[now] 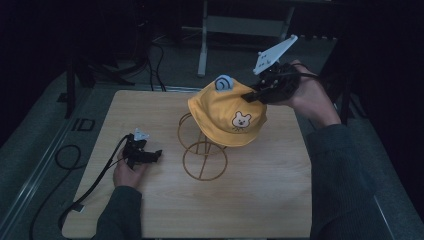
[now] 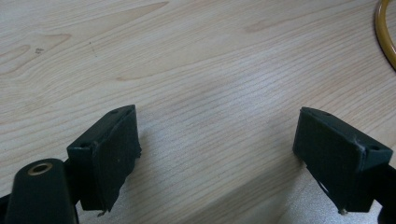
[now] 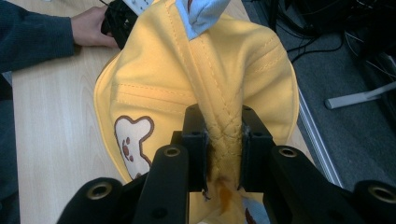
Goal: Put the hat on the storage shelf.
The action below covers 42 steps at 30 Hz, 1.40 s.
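Fingers [image 3: 194, 140] of the right gripper [image 3: 223, 154] are clamped on a pinched fold of the yellow fabric child's hat with a bear patch [image 1: 227, 112], near its rear edge. That hat sits atop the golden wire stand [image 1: 202, 155], which stands near the centre of the light wooden table [image 1: 260, 200]. Left gripper [image 1: 150, 155] rests towards the table's left edge, its jaws spread wide over bare wood, grasping nothing.
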Motion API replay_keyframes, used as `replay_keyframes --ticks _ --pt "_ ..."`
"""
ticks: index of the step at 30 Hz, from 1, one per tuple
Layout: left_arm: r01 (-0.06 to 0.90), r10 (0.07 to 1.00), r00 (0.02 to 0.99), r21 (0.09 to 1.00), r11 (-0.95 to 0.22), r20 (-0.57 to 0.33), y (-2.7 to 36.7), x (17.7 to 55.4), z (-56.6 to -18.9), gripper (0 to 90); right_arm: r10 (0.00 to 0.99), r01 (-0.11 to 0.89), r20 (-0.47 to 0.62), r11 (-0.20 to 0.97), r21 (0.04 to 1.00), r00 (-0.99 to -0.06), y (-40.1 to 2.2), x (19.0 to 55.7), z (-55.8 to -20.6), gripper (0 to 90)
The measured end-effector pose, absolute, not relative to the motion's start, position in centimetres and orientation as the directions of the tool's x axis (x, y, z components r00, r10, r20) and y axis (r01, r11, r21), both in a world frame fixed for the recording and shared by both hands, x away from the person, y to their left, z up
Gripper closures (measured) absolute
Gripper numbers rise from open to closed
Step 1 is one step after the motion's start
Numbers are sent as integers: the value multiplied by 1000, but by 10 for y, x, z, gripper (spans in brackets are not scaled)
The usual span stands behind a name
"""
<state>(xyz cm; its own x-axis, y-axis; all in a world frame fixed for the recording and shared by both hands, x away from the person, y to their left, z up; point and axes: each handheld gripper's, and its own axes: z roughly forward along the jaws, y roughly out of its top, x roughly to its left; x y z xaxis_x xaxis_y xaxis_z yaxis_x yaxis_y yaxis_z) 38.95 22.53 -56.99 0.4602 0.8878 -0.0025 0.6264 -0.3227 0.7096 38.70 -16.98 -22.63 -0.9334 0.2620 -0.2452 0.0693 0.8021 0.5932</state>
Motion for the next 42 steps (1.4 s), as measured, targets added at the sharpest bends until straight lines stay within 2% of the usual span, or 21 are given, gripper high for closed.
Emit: replay_keyframes --ticks 6,42 --pt "626 888 460 710 -322 -3 225 389 -570 144 248 69 -258 832 550 -934 -155 389 -228 763" --pt "626 888 460 710 -322 -3 225 390 -570 144 192 47 -258 878 477 -947 -105 395 -236 760"
